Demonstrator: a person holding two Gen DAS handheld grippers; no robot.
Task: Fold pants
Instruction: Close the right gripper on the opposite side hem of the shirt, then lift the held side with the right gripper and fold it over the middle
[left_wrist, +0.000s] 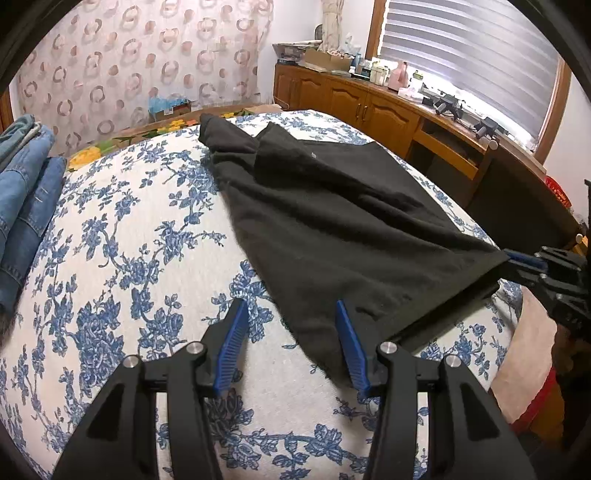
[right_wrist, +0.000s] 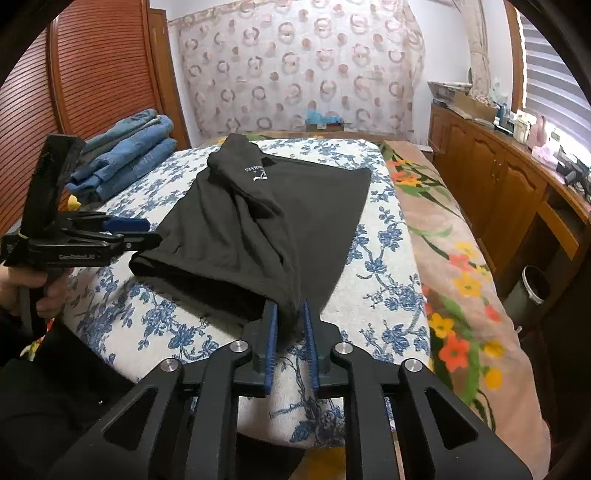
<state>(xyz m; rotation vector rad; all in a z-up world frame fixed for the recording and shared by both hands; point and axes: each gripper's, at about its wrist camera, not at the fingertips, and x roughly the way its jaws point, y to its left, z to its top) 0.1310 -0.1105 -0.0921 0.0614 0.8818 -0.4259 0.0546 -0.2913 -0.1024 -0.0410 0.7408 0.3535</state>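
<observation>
- The black knit pants (right_wrist: 266, 214) lie folded over on a white bed cover printed with blue flowers (left_wrist: 122, 240), stretching from the near edge toward 12 o'clock.
- Left gripper (left_wrist: 291, 314): its blue-padded fingers (left_wrist: 232, 343) stand apart, the near hem corner of the pants lying between them, the pads not pressing.
- Right gripper (right_wrist: 290, 317): narrow gap, with the bunched near corner of the pants between the blue pads (right_wrist: 309, 343); whether they pinch the cloth I cannot tell.
- In the right wrist view the left gripper sits at 9 o'clock, a hand (right_wrist: 44, 288) on its handle, its tips at the pants' left edge.
- A stack of folded blue denim jeans (right_wrist: 129, 162) rests at 10 o'clock, well apart from the pants.
- A wooden cabinet (right_wrist: 491, 177) stands at 2 o'clock.
</observation>
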